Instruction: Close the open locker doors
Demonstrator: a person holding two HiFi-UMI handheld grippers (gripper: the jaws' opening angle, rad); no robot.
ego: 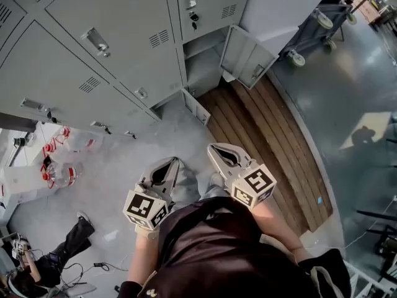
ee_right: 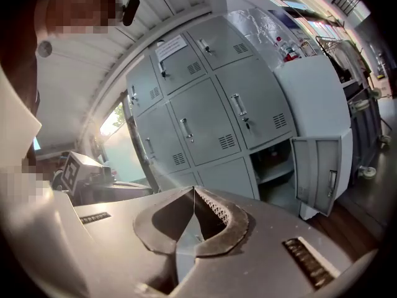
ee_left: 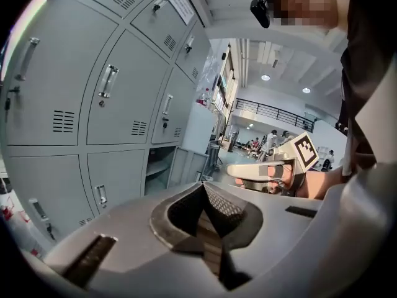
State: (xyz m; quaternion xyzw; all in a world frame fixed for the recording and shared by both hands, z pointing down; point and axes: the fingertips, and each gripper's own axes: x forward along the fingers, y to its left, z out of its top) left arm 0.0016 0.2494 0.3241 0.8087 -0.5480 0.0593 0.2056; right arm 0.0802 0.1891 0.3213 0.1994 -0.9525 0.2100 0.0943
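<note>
Approach step: the left gripper (ego: 172, 161) and right gripper (ego: 213, 147), each with jaws together and empty, are held apart from the lockers (ego: 111, 36), whose low right-hand door (ego: 248, 58) stands open; the next move likely calls for pushing that door's outer face shut.

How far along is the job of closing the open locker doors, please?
Done: the closed doors make up most of the bank. In hand: nothing yet; the left gripper and right gripper are shut, empty and short of the lockers. Left: the open door at the bank's bottom corner hangs wide off its compartment.
</note>
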